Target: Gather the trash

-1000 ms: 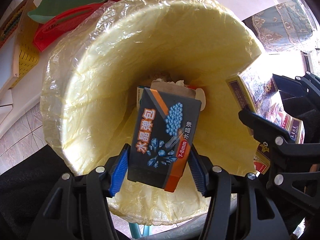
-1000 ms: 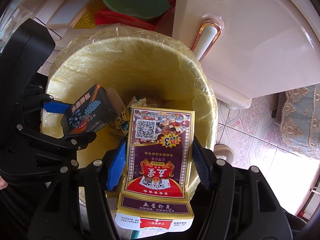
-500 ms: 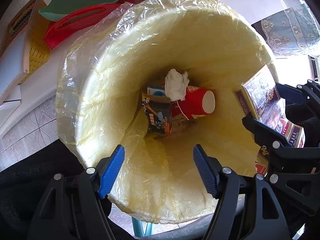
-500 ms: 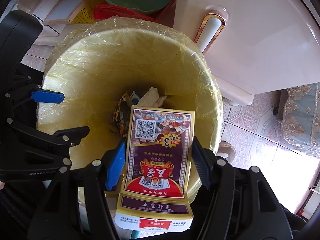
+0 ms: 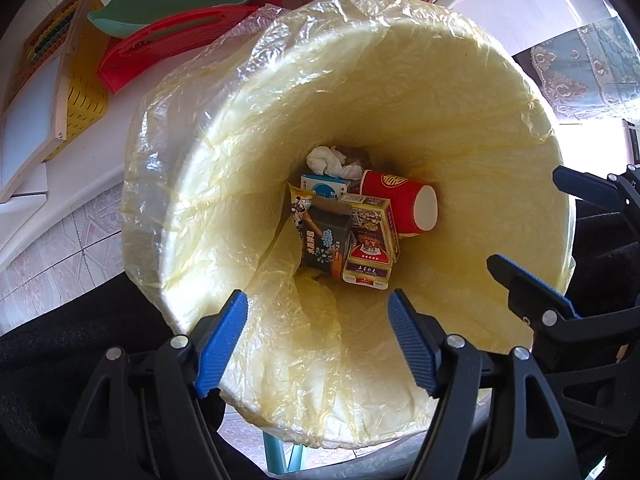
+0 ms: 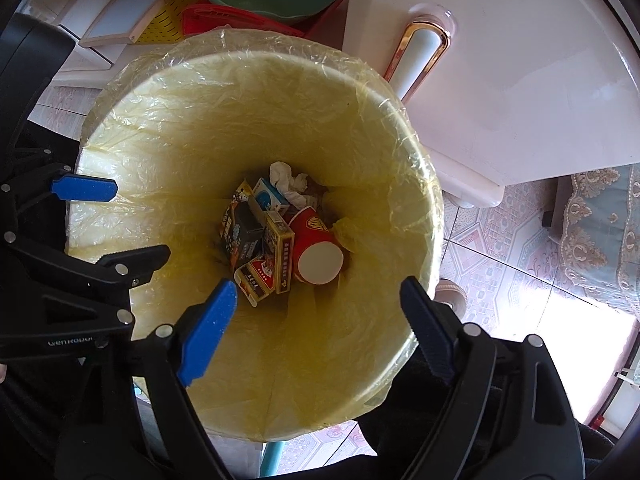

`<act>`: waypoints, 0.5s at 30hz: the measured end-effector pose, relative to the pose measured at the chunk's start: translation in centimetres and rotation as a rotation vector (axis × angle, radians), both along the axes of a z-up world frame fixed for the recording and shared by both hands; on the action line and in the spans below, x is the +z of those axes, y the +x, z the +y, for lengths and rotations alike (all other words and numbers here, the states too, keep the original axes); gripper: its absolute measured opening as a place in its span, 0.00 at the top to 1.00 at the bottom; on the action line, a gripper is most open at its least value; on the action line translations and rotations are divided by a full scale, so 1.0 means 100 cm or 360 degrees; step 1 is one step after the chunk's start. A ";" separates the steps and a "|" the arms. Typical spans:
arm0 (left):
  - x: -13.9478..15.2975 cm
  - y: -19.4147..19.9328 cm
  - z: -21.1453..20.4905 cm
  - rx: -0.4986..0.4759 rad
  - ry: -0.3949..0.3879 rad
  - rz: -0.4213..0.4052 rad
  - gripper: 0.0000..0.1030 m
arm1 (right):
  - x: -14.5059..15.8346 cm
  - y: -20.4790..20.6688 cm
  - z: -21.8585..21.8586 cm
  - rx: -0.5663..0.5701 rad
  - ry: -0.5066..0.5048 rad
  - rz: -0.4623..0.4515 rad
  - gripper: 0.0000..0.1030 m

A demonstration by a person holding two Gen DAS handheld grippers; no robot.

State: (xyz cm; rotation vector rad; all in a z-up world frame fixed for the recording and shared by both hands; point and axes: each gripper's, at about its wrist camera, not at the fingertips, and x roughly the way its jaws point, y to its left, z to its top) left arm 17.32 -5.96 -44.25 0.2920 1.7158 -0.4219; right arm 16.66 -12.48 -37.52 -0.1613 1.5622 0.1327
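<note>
Both claws, the left claw (image 5: 318,336) and the right claw (image 6: 320,320), are spread wide and hold nothing. They hang over the round yellow plastic-lined trash bin (image 5: 400,92). Deep inside it lie a yellow and red card box (image 5: 370,240), a dark box (image 5: 326,240) and a red paper cup (image 5: 400,204).

My left gripper (image 5: 318,338) has let go of the dark box (image 5: 326,240), which now lies at the bottom of the bin (image 5: 224,184). My right gripper (image 6: 316,330) has spread open too, and the card box (image 6: 276,256) has dropped beside it, against the red cup (image 6: 314,246).
</note>
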 end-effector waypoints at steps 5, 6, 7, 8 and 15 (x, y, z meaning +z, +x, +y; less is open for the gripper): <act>0.002 0.001 0.000 0.0004 0.0014 -0.0012 0.30 | 0.001 -0.001 0.000 -0.0001 -0.0002 -0.0001 0.21; 0.002 0.000 0.000 0.0003 0.0020 -0.0016 0.30 | 0.001 -0.001 0.000 -0.0002 -0.0004 -0.0002 0.21; 0.003 0.000 0.000 0.0001 0.0024 -0.0022 0.30 | 0.001 -0.001 0.000 -0.0001 -0.0008 -0.0004 0.21; 0.003 0.000 0.000 0.0000 0.0028 -0.0026 0.30 | 0.002 -0.001 0.000 -0.0002 -0.0010 -0.0006 0.20; 0.011 -0.004 0.002 0.0020 0.0080 -0.0081 0.27 | 0.008 -0.007 -0.001 -0.0045 -0.0017 -0.0016 0.20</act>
